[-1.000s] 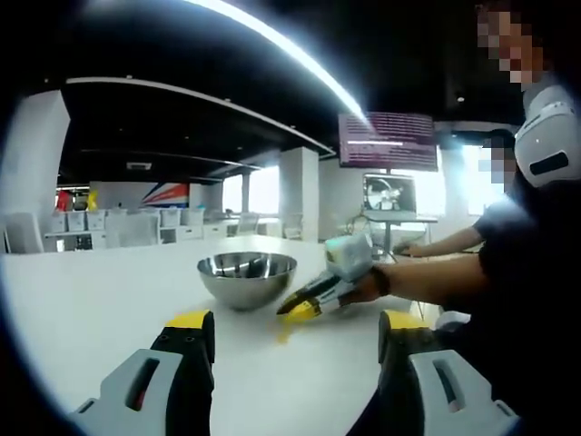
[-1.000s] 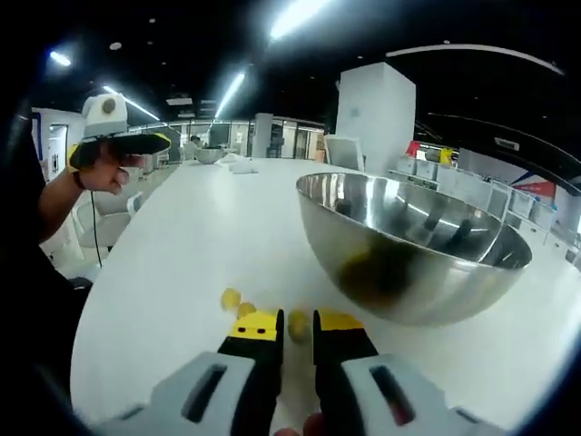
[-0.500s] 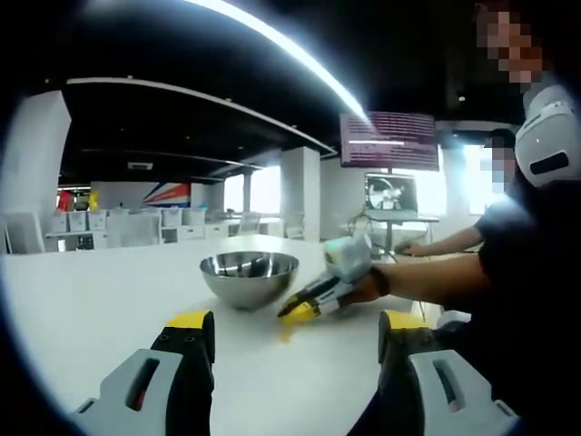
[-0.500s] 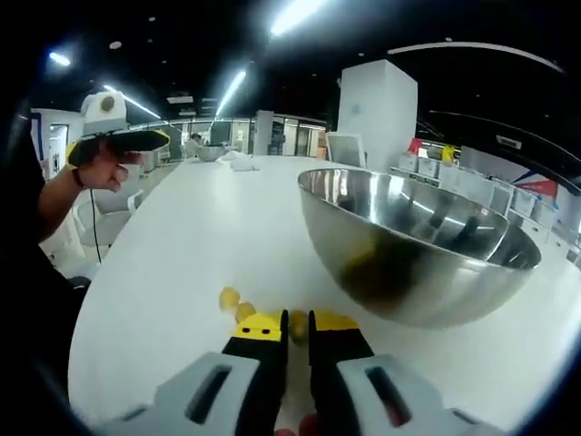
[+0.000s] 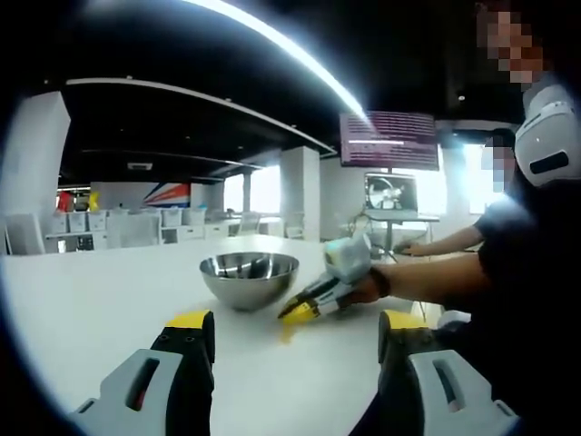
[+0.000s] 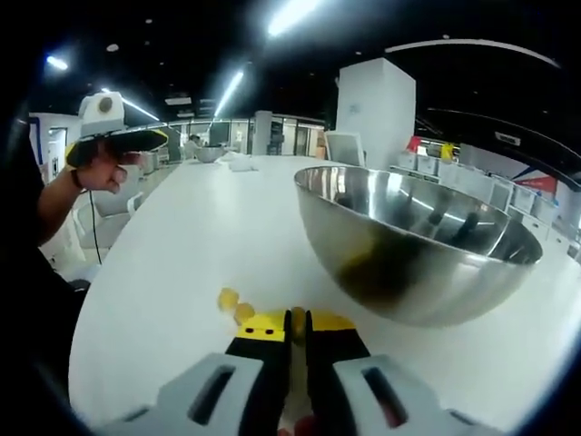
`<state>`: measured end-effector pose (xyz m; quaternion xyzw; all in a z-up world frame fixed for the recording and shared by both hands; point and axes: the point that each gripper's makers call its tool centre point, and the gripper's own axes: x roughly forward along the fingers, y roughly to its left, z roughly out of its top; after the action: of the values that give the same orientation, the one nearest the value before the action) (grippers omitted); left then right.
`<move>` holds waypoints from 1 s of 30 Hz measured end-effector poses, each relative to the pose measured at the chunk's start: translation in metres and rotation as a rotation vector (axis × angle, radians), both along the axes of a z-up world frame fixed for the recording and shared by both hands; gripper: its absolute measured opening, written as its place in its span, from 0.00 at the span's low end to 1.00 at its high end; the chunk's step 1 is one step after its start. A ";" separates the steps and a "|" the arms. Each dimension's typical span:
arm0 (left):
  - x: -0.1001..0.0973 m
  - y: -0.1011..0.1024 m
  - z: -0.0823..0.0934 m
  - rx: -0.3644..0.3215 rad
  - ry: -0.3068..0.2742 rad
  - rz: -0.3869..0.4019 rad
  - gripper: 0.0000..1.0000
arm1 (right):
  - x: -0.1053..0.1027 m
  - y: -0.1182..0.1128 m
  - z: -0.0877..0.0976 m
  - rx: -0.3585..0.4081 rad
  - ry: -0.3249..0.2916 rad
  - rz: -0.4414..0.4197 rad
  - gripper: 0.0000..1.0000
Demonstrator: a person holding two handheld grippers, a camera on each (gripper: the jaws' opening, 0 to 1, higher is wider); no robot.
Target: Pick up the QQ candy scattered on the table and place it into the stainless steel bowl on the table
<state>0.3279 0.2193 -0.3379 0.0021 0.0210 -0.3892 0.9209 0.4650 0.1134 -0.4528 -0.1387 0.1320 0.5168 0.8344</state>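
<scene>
Candy (image 6: 298,320) is pinched between the nearly closed jaws of the right gripper (image 6: 298,329), just in front of the bowl (image 6: 413,250) on the table (image 6: 182,263). Two more candies (image 6: 235,305) lie beside it. Farther off, the left gripper (image 5: 295,341) is held wide open and empty.

One steel bowl (image 6: 413,245), three yellow candies (image 6: 229,299) and two tongs (image 6: 297,320) on one table (image 6: 182,254).
</scene>
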 end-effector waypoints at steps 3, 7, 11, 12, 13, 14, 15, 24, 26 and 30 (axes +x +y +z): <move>0.001 -0.002 0.001 0.000 -0.001 -0.002 0.74 | -0.006 -0.006 0.009 0.007 -0.004 0.004 0.08; 0.002 -0.004 0.000 -0.001 0.001 -0.006 0.74 | -0.021 -0.022 0.027 0.026 -0.019 0.013 0.08; 0.003 -0.006 -0.002 0.004 0.002 -0.009 0.74 | -0.037 -0.043 0.047 0.069 -0.024 0.005 0.08; 0.003 -0.006 -0.001 0.004 0.002 -0.009 0.74 | -0.041 -0.048 0.052 0.082 -0.024 0.002 0.08; 0.003 -0.006 -0.001 0.002 0.001 -0.008 0.74 | -0.045 -0.053 0.056 0.094 -0.022 0.000 0.08; 0.003 -0.006 0.000 0.000 0.001 -0.008 0.74 | -0.049 -0.057 0.061 0.104 -0.022 -0.002 0.08; 0.004 -0.006 0.000 0.001 0.000 -0.008 0.74 | -0.056 -0.066 0.067 0.118 -0.025 -0.005 0.08; 0.005 -0.009 -0.001 0.007 0.002 -0.009 0.74 | -0.091 -0.124 0.103 0.216 -0.044 -0.073 0.08; 0.005 -0.010 -0.002 0.008 0.003 -0.010 0.74 | -0.094 -0.134 0.105 0.229 -0.046 -0.087 0.08; 0.006 -0.011 -0.005 0.006 0.009 -0.010 0.74 | -0.098 -0.152 0.106 0.257 -0.052 -0.125 0.08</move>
<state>0.3337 0.2085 -0.3428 0.0031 0.0262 -0.3939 0.9188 0.3671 -0.0390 -0.3467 -0.0356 0.0517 0.4726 0.8790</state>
